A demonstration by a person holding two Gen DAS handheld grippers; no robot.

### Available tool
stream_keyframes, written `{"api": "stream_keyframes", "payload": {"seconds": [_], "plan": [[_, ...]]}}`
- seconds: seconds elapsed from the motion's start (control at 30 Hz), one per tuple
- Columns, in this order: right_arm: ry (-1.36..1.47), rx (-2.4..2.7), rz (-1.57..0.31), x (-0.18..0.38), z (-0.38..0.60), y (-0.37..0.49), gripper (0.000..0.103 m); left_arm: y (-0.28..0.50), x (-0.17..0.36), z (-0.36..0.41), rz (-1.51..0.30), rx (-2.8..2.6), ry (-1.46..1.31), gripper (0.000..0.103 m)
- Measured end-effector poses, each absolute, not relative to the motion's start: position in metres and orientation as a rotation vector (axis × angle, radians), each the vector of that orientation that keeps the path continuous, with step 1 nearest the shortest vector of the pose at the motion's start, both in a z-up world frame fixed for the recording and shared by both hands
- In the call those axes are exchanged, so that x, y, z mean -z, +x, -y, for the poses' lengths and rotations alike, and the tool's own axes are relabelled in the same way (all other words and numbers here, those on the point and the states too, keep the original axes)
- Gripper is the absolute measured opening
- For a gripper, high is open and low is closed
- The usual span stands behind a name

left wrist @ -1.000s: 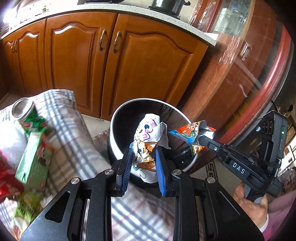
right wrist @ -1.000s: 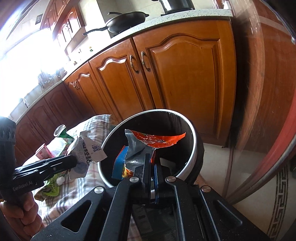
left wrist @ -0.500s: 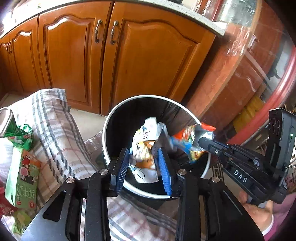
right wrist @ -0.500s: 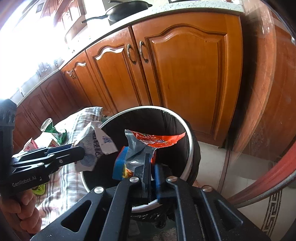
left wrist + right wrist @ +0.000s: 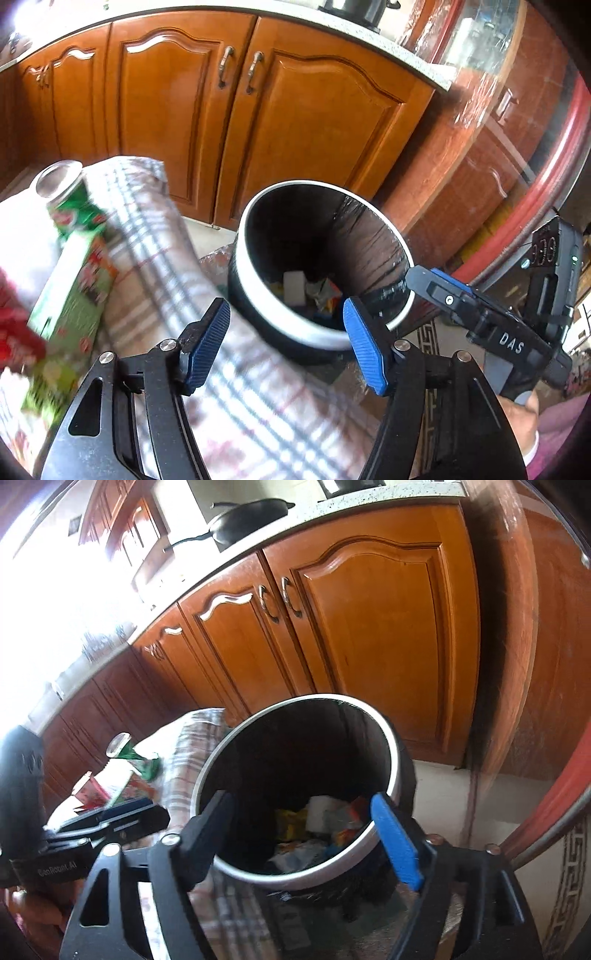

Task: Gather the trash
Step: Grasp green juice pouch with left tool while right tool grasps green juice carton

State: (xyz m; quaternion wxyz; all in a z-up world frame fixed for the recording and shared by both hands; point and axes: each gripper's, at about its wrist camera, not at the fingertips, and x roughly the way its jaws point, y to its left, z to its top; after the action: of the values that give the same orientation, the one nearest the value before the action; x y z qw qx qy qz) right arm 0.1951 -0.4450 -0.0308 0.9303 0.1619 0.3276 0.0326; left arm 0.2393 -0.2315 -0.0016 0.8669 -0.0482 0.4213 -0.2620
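A round black trash bin with a white rim [image 5: 295,328] [image 5: 295,877] stands on the floor beside a plaid-covered surface. Crumpled wrappers [image 5: 306,291] [image 5: 321,827] lie at its bottom. My left gripper [image 5: 288,343] is open and empty, just in front of the bin's near rim. My right gripper [image 5: 301,834] is open and empty over the bin's near rim; it also shows in the left wrist view [image 5: 443,291]. A green can [image 5: 68,206] [image 5: 129,751] and a green carton [image 5: 70,317] lie on the plaid cloth to the left.
Brown wooden cabinet doors [image 5: 295,129] [image 5: 351,635] stand close behind the bin. A plaid cloth [image 5: 229,387] covers the surface on the left, with red packaging [image 5: 14,343] at its edge. A dark red curved unit [image 5: 517,155] stands on the right.
Both grippers have opened and let go of their wrappers, which have dropped into the bin. Both have lifted back a little from the bin.
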Motion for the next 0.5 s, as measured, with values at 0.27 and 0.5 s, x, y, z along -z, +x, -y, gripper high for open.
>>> {"api": "stream_keyframes", "payload": {"seconds": [0.27, 0.5], "plan": [[0.410, -0.118, -0.660, 0.036, 0.417, 0.165, 0.085, 0.200, 0.002, 0.173, -0.861, 0.494, -0.154, 0.066], [0.432, -0.166, -0.680, 0.043, 0.386, 0.149, 0.085, 0.174, -0.001, 0.120, -0.830, 0.421, -0.195, 0.066]]}}
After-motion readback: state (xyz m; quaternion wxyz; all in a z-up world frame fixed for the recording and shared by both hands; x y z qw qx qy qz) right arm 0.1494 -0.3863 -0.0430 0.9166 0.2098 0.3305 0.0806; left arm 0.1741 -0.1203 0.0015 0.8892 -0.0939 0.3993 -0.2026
